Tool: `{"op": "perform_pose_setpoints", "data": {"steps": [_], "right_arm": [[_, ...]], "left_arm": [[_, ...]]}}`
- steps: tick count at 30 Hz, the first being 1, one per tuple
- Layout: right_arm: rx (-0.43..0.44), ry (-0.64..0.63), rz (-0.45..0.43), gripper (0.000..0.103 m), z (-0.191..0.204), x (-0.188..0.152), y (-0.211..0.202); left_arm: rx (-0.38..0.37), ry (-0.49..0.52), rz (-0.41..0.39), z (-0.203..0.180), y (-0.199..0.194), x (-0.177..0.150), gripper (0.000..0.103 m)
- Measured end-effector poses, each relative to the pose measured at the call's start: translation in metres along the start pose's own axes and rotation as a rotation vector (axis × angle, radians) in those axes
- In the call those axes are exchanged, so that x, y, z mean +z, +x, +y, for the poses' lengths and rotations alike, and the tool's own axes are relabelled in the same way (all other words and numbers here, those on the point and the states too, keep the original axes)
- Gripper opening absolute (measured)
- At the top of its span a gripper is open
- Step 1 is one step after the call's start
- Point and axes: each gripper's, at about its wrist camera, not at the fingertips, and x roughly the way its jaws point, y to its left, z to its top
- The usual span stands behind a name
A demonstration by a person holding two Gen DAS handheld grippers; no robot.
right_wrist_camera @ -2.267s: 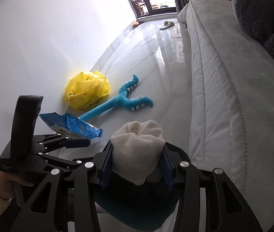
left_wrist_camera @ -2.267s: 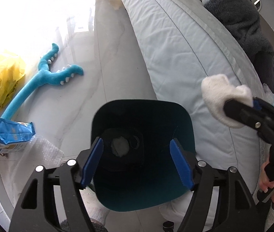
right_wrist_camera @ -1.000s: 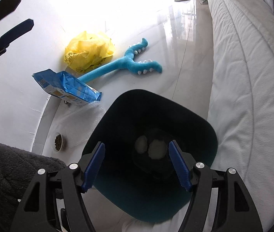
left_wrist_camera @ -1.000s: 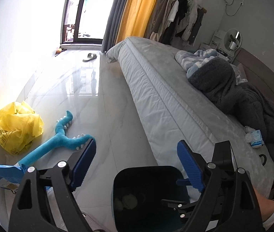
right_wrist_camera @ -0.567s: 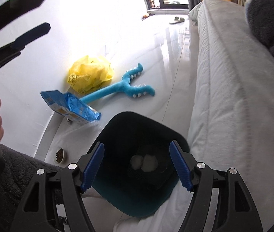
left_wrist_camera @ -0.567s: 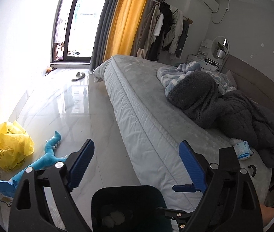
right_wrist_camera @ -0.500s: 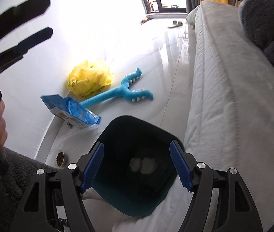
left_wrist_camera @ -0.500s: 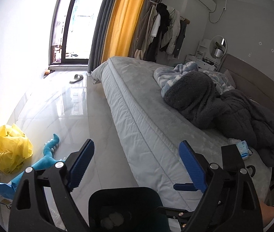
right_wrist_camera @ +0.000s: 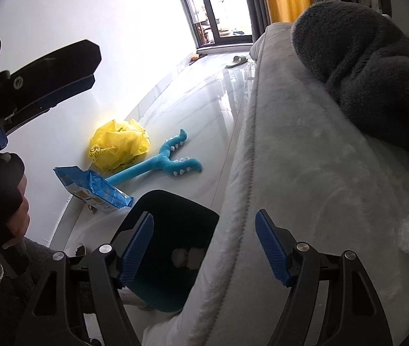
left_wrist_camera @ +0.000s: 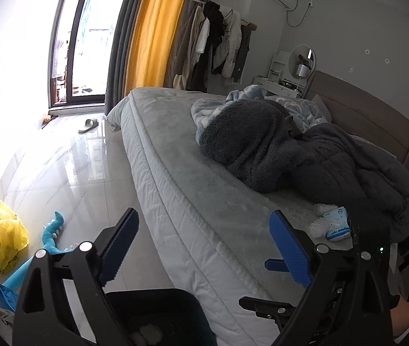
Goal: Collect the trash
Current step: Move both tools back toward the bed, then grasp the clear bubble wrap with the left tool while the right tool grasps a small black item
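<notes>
Home bedroom, bed, rumpled blankets, probably hanging coats

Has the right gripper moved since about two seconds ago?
Yes. The right gripper, jaws just opening and empty, has pulled back from over the bin toward the bed.

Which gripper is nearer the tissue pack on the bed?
Right. The right gripper hangs at the bed edge beside the tissue pack; the left gripper sits farther back, over the bin.

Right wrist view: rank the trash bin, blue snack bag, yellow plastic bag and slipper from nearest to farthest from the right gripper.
1. Trash bin, just below the right gripper, beside the bed.
2. Blue snack bag, on the floor, left.
3. Yellow plastic bag, by the wall.
4. Slipper, near the window.
</notes>
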Motion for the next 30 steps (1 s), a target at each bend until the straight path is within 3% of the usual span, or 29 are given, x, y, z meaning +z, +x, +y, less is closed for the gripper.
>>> {"op": "perform_pose_setpoints", "data": {"steps": [30], "right_arm": [[-0.184,0.103,-0.06,0.074,-0.1,-0.059,-0.087]], "left_arm": [[-0.119,0.049,0.109,-0.11,0.078,-0.008,0.093]]}}
